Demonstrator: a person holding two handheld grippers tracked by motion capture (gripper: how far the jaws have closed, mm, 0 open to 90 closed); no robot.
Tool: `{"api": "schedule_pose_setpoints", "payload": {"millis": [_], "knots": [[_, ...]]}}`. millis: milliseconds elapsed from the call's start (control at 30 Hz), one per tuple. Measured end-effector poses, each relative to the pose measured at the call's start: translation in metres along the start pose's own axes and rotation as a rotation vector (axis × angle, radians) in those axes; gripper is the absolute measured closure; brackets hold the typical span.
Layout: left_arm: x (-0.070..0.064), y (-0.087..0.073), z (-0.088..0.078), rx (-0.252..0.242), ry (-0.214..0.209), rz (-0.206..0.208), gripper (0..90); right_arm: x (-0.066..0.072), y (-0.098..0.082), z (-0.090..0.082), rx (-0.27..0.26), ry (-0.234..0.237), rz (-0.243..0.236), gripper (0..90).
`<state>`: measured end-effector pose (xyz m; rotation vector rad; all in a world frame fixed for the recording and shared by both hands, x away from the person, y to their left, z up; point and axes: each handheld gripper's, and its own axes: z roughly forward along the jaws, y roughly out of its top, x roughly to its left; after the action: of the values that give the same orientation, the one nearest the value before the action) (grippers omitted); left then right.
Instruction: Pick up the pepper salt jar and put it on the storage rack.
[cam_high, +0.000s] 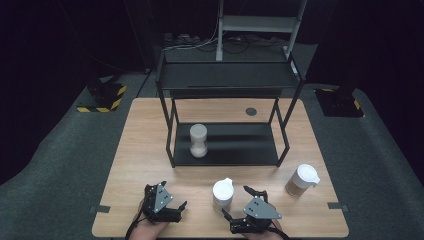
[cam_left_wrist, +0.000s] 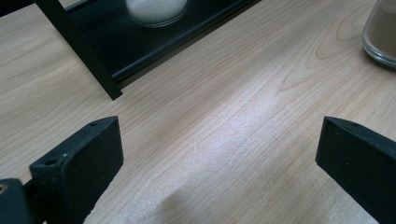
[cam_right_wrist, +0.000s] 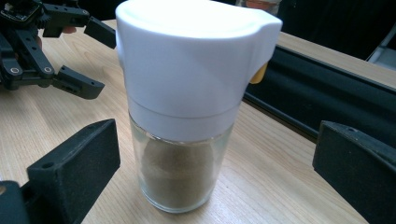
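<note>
- Spice jar (cam_right_wrist: 180, 121): glass body, white cap, brown powder inside. It stands upright on the wooden table (cam_high: 135, 150) near the front edge, in front of the black shelf rack (cam_high: 227, 80) and apart from it.
- Right gripper (cam_high: 240, 202): jaws spread wide, holding nothing. In the right gripper view the jar stands between the two black jaws, with clear table showing on both sides of the glass; neither jaw touches it. In the high view the gripper lies just to the right of the jar, low over the table.
- Left gripper (cam_high: 172, 205): jaws spread wide, holding nothing. It sits near the front edge, left of the jar and apart from it. In the left gripper view bare wood lies between the jaws.
- Second jar (cam_high: 301, 180): same build, white cap, brown contents. It stands upright on the table to the right, well apart from both grippers.
- Third jar (cam_high: 198, 141): pale contents, upright on the lower shelf of the rack, toward its left end.
- Rack upper shelf: no item visible on it.
- Person's hands (cam_high: 150, 230): they enter from the bottom edge of the high view, one behind each gripper.
</note>
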<state>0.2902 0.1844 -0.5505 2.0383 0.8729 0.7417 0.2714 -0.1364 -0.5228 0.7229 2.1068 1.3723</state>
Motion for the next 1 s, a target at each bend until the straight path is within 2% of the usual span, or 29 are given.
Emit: {"api": "schedule_pose_setpoints", "payload": {"millis": [233,333,800,1000], "knots": [[0.0,0.0,0.0,0.0,-0.005,0.001,1.1,0.002,0.0,0.008,0.006,0.018,0.006,0.6],[0.0,0.0,0.0,0.002,-0.007,0.001,1.1,0.002,0.001,0.011,0.002,0.031,0.027,2.6],[0.001,0.0,0.0,0.001,-0.015,0.0,1.1,0.003,0.006,0.021,-0.018,0.096,0.064,21.3],[0.0,0.0,0.0,0.0,-0.017,0.002,1.1,0.004,0.006,0.026,-0.018,0.106,0.07,25.8]]}}
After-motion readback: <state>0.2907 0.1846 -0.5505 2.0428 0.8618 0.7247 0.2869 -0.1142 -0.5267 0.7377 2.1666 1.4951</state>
